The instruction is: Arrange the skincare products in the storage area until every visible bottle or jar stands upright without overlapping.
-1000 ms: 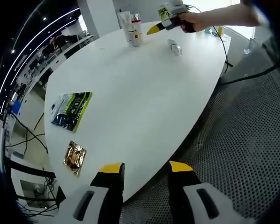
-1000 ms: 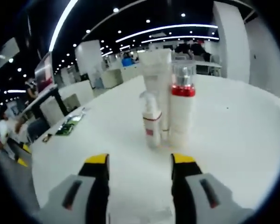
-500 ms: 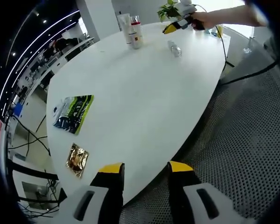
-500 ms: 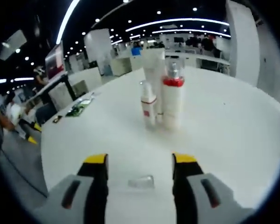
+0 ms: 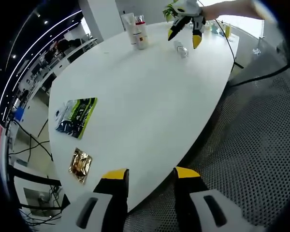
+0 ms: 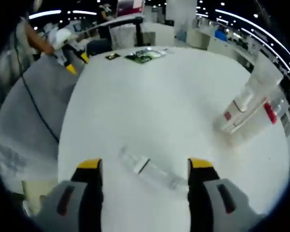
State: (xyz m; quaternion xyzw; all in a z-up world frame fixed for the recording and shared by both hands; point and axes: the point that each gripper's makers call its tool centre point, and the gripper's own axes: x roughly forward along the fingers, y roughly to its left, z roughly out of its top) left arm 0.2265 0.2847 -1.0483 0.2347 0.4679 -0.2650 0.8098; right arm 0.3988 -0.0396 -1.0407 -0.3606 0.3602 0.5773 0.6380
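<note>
Bottle (image 6: 152, 172) lying between right claw (image 6: 145, 164) jaws

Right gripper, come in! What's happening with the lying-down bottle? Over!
Right gripper open, poised over the clear bottle lying flat. Left gripper open, off the table edge. Three bottles upright. Nothing blocking.

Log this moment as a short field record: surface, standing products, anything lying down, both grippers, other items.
surface: white table
standing products: group of bottles upright at the far side, close together
lying product: clear bottle on its side, apart from the group
right gripper: right gripper open, jaws either side of the clear bottle, not shut on it
left gripper: left gripper open, at the near table edge, holding nothing
other items: green packet and gold packet flat near the left gripper
task state: unfinished, one bottle not upright
</note>
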